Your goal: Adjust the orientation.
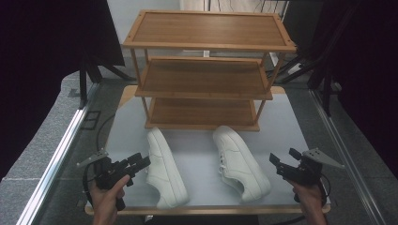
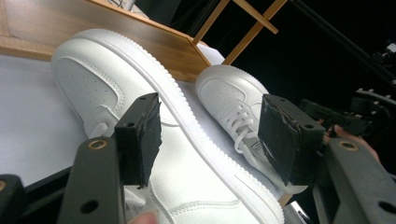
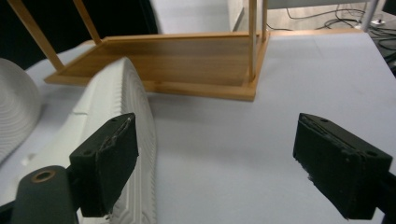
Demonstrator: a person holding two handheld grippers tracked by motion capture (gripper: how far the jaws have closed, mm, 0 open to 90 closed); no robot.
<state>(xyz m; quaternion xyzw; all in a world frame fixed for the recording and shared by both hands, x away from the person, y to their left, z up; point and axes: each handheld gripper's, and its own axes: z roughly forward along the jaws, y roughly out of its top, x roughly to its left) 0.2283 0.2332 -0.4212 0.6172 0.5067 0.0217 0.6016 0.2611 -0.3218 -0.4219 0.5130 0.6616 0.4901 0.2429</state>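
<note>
Two white sneakers lie on the pale table top, toes toward the shelf. The left sneaker is just right of my left gripper, whose jaws stand open and point at the shoe's side without touching it. The right sneaker lies left of my right gripper, which is open with bare table between its pads. In the right gripper view the left sneaker's sole shows at the far left.
A three-tier wooden shelf stands at the back of the table, its tiers bare. Metal rails run along both table sides. Dark curtains and stands surround the table. The other hand's gripper shows in the left gripper view.
</note>
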